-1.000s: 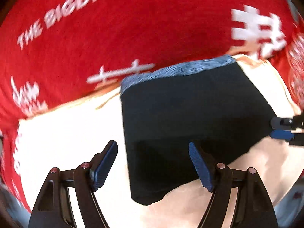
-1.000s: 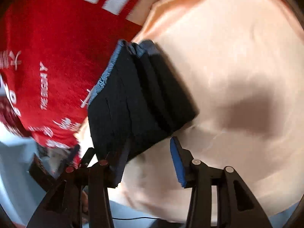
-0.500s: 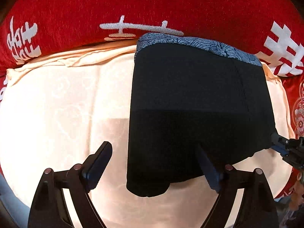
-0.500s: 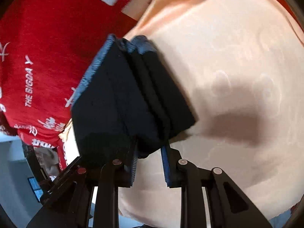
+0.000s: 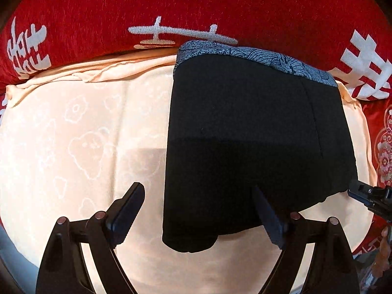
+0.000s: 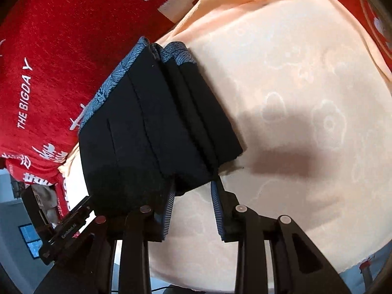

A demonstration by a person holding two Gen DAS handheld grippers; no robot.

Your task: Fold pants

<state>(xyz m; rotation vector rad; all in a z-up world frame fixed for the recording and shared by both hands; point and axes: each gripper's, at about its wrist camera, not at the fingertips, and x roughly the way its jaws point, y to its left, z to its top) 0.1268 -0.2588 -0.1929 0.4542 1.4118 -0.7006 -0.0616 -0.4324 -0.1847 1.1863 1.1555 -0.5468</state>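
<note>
Standing wide and gripping nothing, the left claw (image 5: 198, 216) straddles the near corner of the folded black pants (image 5: 254, 147), apparently poised to press or pinch it. The right claw (image 6: 192, 207), narrow and opening, has the pants' corner between its pads (image 6: 167, 210), seemingly letting go. The pants lie on a peach cloth (image 6: 306, 98), against a red blanket (image 6: 61, 49) printed "THE BIGDAY".

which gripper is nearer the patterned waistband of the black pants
Neither clearly; both sit at the hem end, opposite the waistband. The left gripper straddles the hem's corner, open. The right gripper, opening, is at the other hem corner of the black pants.
</note>
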